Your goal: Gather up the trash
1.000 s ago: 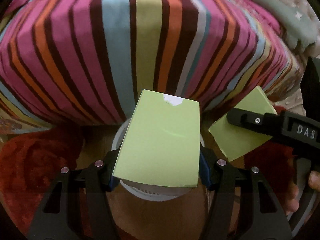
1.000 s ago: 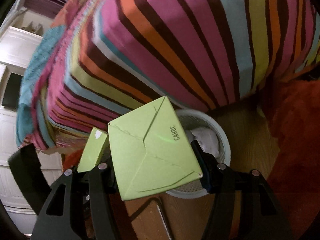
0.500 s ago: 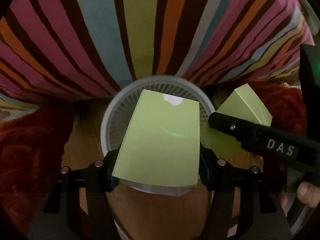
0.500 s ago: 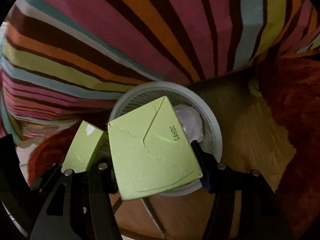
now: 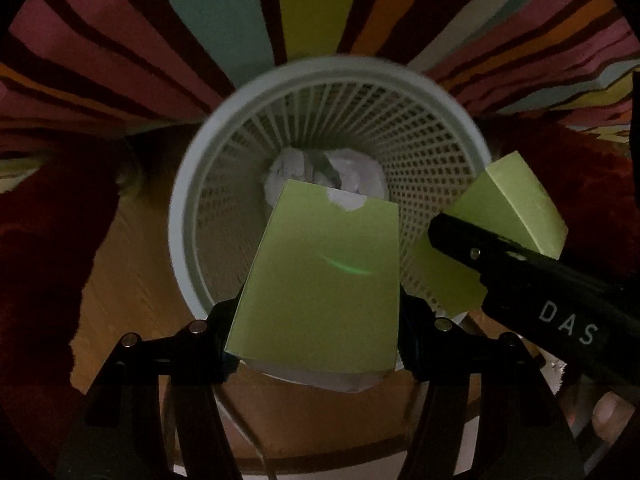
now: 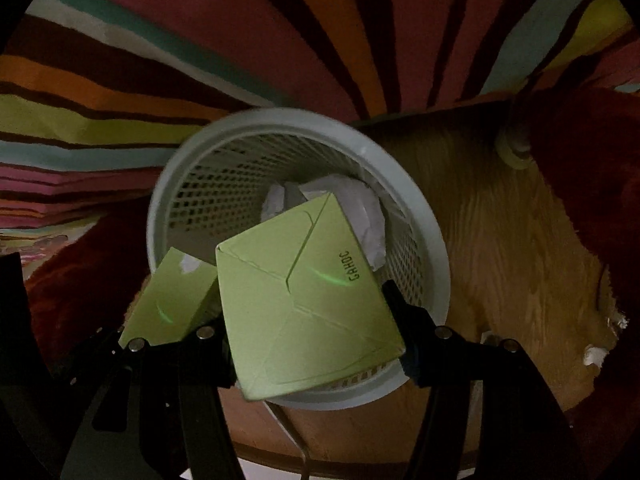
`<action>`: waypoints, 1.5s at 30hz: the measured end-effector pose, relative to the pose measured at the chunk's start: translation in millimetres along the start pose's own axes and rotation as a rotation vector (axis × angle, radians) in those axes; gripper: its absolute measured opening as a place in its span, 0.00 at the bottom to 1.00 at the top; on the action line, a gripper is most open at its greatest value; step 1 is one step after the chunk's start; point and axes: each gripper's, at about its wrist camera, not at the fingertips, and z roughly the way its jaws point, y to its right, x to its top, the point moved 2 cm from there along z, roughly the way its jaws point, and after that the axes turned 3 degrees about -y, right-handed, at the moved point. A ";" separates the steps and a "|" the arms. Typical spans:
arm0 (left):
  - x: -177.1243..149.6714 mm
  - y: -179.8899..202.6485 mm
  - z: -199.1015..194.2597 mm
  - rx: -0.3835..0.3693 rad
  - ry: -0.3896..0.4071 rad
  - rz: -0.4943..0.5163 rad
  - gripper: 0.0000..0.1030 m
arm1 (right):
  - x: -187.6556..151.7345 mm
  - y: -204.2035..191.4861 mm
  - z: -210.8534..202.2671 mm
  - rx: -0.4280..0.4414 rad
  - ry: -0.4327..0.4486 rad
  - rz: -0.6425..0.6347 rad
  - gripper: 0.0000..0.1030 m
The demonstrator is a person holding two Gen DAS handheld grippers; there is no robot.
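My left gripper (image 5: 320,332) is shut on a plain light-green box (image 5: 320,284) with a torn white patch at its far edge. My right gripper (image 6: 316,340) is shut on a second green box (image 6: 304,304) printed "GAHOC", held corner-on. Both boxes hang just above the mouth of a white mesh wastebasket (image 5: 184,208) (image 6: 424,240). Crumpled white paper (image 5: 352,172) (image 6: 360,208) lies at its bottom. In the left wrist view the right gripper's black finger (image 5: 520,276) crosses its box (image 5: 516,200) at the right. In the right wrist view the left-held box (image 6: 172,300) shows at lower left.
A striped bedspread (image 5: 240,8) (image 6: 240,40) hangs close behind the basket. The basket stands on a wooden floor (image 5: 132,292) (image 6: 500,240) between dark red rugs (image 5: 44,240) (image 6: 592,160). A pale round object (image 6: 516,144) lies by the right rug. A person's fingertip (image 5: 612,412) shows at lower right.
Both grippers have come down and tipped more steeply toward the basket, which now fills the middle of both views with its paper visible. The boxes stay gripped as before.
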 end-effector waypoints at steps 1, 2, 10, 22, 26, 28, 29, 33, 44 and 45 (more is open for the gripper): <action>0.7 -0.8 3.6 -0.003 -0.013 -0.004 0.60 | 1.2 0.0 4.0 0.002 -0.008 0.005 0.56; 1.2 -1.7 7.7 -0.009 -0.029 -0.012 0.60 | 2.6 1.3 6.7 0.010 -0.019 0.014 0.59; 2.1 -14.6 25.9 0.027 -0.089 -0.081 0.71 | -1.2 16.4 24.7 0.006 -0.069 0.092 0.93; -0.1 -7.5 -33.0 0.066 0.119 -0.033 0.73 | -11.2 -2.6 -42.5 -0.059 0.134 -0.039 0.93; -12.8 -3.0 -66.2 0.060 0.206 -0.013 0.73 | -20.1 -3.0 -84.4 -0.063 0.245 -0.078 0.93; -16.7 -2.7 -81.8 0.052 0.249 -0.014 0.73 | -21.9 -4.5 -100.8 -0.054 0.289 -0.082 0.93; -20.5 -3.2 -94.0 0.051 0.289 -0.017 0.73 | -22.8 -5.2 -109.3 -0.055 0.312 -0.084 0.93; -32.4 -5.9 -128.3 0.065 0.404 -0.019 0.73 | -33.6 -3.9 -143.8 -0.063 0.419 -0.099 0.93; -62.9 -2.6 -222.8 0.115 0.700 -0.005 0.73 | -58.2 -17.4 -223.2 -0.057 0.650 -0.150 0.93; -65.8 -0.4 -231.4 0.126 0.724 0.000 0.73 | -60.9 -18.7 -232.9 -0.055 0.677 -0.152 0.93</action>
